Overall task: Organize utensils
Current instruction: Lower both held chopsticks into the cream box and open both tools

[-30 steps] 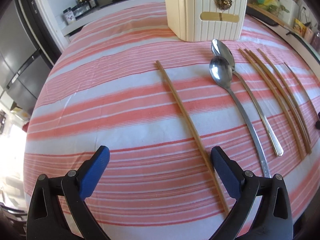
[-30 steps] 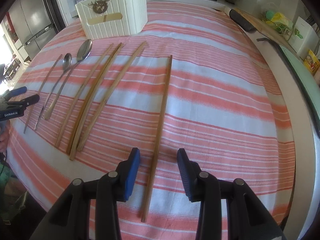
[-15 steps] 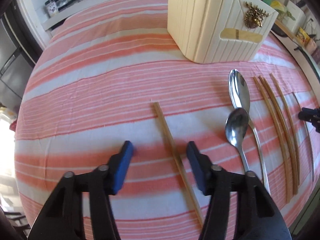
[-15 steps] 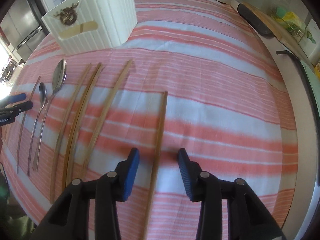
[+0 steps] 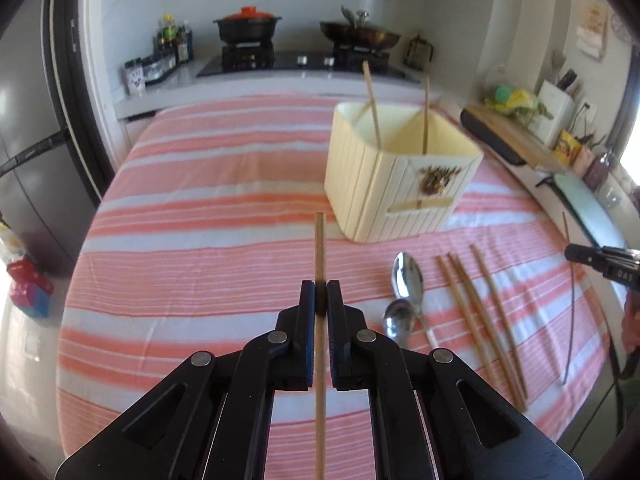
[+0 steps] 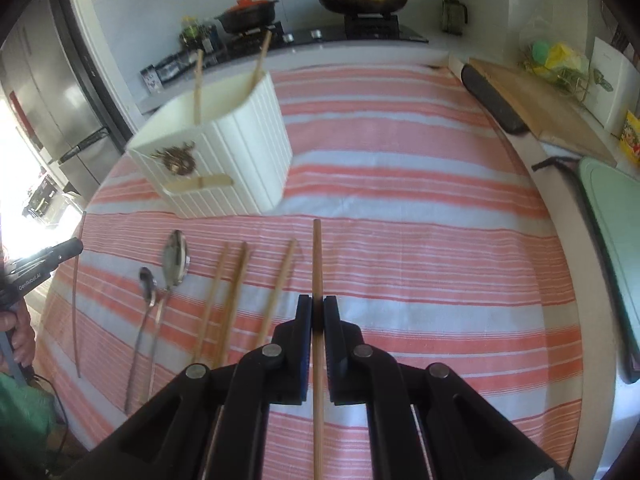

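My left gripper point(image 5: 320, 288) is shut on a wooden chopstick point(image 5: 319, 248) and holds it above the striped cloth. My right gripper point(image 6: 317, 302) is shut on another wooden chopstick point(image 6: 317, 256), also lifted. The cream utensil holder point(image 5: 396, 184) stands ahead with two chopsticks point(image 5: 372, 104) upright in it; it also shows in the right wrist view point(image 6: 224, 160). Two spoons point(image 5: 406, 292) and three chopsticks point(image 5: 476, 304) lie on the cloth between the grippers; they show in the right wrist view too, spoons point(image 6: 168, 268) and chopsticks point(image 6: 236, 292).
The table with a pink-and-white striped cloth point(image 5: 208, 240) runs back to a counter with a stove point(image 5: 296, 60) and pots. A cutting board point(image 6: 536, 108) and a green tray point(image 6: 612, 220) lie along the right edge. A fridge point(image 5: 32, 152) stands left.
Both grippers closed on the chopsticks that lay between their jaws and lifted them off the cloth. Both views now look level toward the holder instead of down at the table.
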A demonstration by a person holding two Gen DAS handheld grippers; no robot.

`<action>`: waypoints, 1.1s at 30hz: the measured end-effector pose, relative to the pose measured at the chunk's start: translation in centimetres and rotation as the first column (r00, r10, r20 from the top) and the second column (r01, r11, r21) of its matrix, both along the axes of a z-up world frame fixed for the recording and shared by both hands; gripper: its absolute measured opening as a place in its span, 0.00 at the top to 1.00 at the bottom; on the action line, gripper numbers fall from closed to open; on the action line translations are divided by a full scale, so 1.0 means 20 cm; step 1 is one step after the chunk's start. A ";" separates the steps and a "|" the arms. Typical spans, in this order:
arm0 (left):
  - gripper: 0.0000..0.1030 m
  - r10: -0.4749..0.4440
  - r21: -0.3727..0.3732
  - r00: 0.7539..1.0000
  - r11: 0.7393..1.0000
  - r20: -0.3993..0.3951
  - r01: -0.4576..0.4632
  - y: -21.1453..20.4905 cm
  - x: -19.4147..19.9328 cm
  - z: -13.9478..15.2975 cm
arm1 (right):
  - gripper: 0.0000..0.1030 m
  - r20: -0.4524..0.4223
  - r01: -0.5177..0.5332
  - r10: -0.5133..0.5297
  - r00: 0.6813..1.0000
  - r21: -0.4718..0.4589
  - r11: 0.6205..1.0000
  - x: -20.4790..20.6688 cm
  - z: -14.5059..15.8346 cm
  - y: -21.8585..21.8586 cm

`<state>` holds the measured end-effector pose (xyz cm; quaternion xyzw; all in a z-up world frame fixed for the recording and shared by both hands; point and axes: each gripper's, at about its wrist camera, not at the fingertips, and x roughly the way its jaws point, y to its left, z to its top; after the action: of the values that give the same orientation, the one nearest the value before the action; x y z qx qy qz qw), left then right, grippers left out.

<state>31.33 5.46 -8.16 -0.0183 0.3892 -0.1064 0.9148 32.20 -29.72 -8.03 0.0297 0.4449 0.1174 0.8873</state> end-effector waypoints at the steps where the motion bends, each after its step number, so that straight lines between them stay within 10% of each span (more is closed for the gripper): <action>1: 0.96 -0.004 -0.015 1.000 1.000 0.026 0.004 0.02 -0.03 0.05 | 0.94 0.025 -0.013 0.012 1.000 0.010 1.000 -0.04 0.05 0.01; 19: 0.96 -0.006 -0.128 0.965 0.991 0.264 0.041 0.07 -0.23 0.46 | 0.94 0.307 -0.079 0.082 0.948 -0.023 0.997 -0.29 0.51 0.15; 33: 0.96 0.070 -0.153 0.894 0.988 0.443 -0.001 -0.11 0.38 0.86 | 0.94 0.478 -0.088 0.045 0.877 0.068 0.994 0.19 0.99 0.27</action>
<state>38.87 3.29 9.10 -0.0684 0.1590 -0.1197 0.9776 36.09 -24.30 11.77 0.0237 0.2088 0.1709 0.9626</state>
